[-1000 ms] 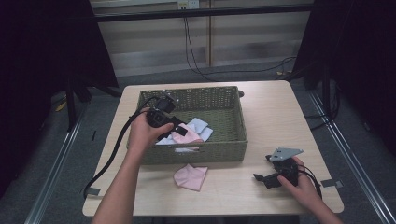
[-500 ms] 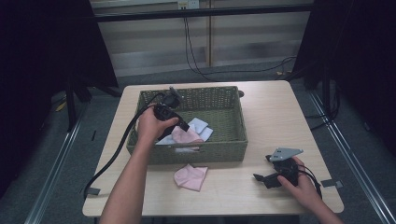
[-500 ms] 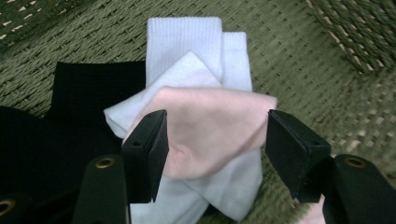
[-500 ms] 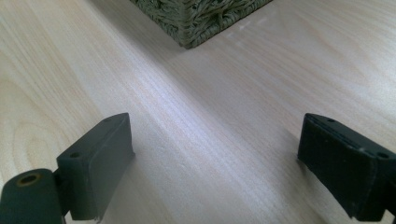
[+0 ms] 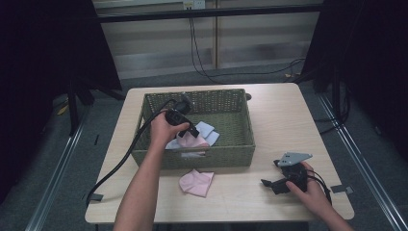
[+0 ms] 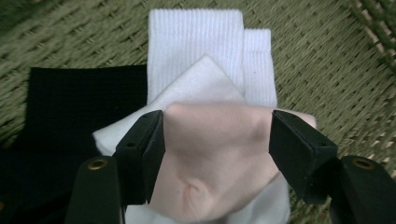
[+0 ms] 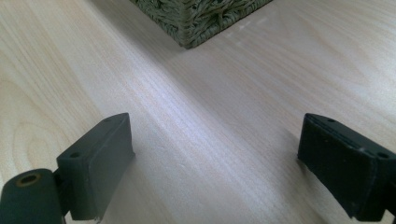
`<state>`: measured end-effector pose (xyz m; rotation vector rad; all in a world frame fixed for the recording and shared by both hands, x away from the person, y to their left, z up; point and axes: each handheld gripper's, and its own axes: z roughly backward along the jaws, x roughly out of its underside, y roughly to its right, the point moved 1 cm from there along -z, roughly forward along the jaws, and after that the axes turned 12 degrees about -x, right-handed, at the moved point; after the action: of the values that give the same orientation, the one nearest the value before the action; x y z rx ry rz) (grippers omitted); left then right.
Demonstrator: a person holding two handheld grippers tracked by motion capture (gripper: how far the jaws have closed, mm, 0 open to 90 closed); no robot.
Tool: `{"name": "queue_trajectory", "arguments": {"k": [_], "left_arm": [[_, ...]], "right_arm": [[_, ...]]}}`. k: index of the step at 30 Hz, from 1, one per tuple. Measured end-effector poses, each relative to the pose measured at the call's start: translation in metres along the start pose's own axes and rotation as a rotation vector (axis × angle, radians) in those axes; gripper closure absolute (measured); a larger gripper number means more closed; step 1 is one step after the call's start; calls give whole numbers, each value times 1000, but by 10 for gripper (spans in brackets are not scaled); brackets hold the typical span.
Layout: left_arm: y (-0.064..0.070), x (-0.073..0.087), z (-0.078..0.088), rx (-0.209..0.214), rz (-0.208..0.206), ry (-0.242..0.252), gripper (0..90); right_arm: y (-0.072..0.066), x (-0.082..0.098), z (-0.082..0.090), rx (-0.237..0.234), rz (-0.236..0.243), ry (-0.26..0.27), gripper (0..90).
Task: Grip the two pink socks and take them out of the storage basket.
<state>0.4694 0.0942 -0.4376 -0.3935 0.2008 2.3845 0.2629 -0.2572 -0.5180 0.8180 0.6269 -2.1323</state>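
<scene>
Woven green wicker forms the rectangular basket [image 5: 240, 149] that stands on the pale wooden worktop [image 5: 288, 115], and inside it, toward the left, the left tool [image 5: 190, 129] reaches down from the person's left hand [image 5: 163, 130], its black cable trailing over the basket rim and off the worktop edge. In the left gripper view this tool's two black jaws stand apart on either side of a folded pale pink cloth [image 6: 215, 158]; they have just been opening, the cloth lies between them, and the pads look to be just at its edges without pinching it. That pink cloth rests on a folded white cloth [image 6: 196, 88], which lies over a pair of white ribbed socks [image 6: 196, 37], and a flat black fabric piece [image 6: 70, 107] lies beside them on the wicker floor of the basket. Outside the basket, just in front of its near wall, a second pink cloth, square and loosely folded [image 5: 196, 183], lies flat on the worktop. Further right, well apart from the basket, the right tool [image 5: 269, 184] rests low on the worktop in the person's right hand [image 5: 312, 192], with a grey three-cornered plate on top; in the right gripper view its jaws are spread wide over bare wood with nothing between them, and a basket corner [image 7: 201, 23] shows ahead
</scene>
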Motion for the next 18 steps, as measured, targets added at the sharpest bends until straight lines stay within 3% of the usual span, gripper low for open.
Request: {"name": "queue_trajectory", "arguments": {"k": [3,9,12,15,18], "left_arm": [[2,1,-8,-17,-22,-23,360],[3,1,-16,-31,-19,-46,397],[3,2,-16,-40,-28,-62,543],[3,1,-12,-39,-23,-79,775],[4,2,-7,-28,-28,-89,839]], "right_arm": [[0,0,0,0,1,0,95],[0,0,0,0,-1,0,95],[0,0,0,0,0,0,95],[0,0,0,0,0,0,95],[0,0,0,0,1,0,95]]}}
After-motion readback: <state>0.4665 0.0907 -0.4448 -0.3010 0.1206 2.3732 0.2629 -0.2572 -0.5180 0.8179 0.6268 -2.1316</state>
